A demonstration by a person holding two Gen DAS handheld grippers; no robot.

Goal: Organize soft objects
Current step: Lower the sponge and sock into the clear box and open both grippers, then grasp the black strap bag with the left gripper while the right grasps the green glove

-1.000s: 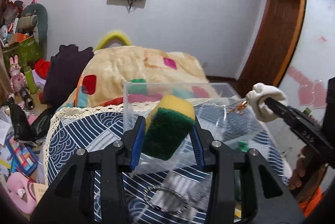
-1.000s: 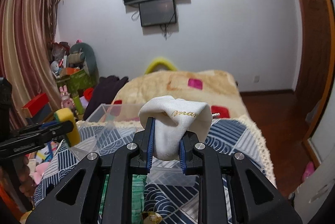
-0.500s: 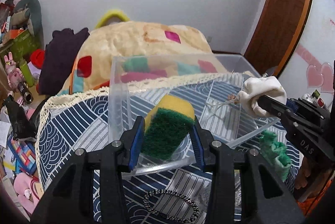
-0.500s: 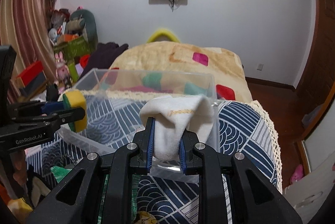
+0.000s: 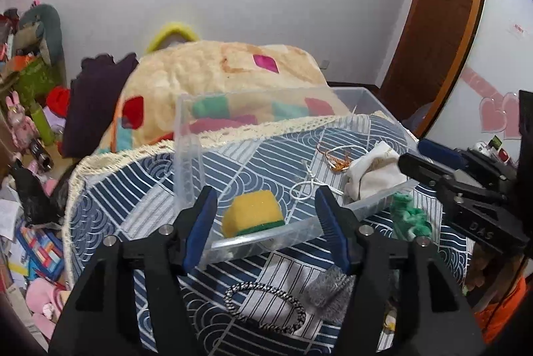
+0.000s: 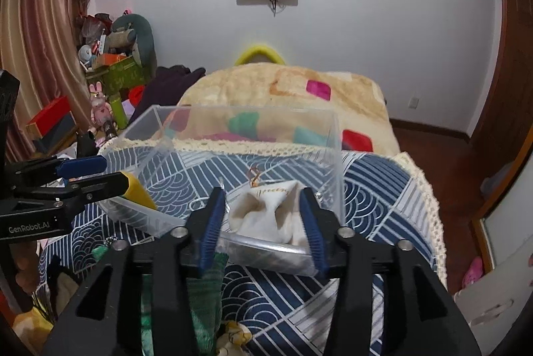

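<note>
Plainly, the left hand-held gripper stands wide, its blue pads well clear of the yellow-and-green sponge, which lies inside the clear plastic box near the box's left end, against its near wall. The box sits on the desk under a blue patterned cloth, toward the far edge. The sponge looks light and springy; it would squash under a pinch and spring back, so the best hold is probably across its two long flanks, yellow foam and green scouring layer together.

Further right in the same box, near its right end, lies the white sock, crumpled and limp, with a thin white cord beside it. The right hand-held gripper is also spread wide around the sock without pinching it. The sock should weigh almost nothing and will sag, so a bunched fold is the place to grip.

Outside the box, at the near edge of the desk, a green knitted cloth, a braided bracelet and a grey mesh piece wait.
</note>
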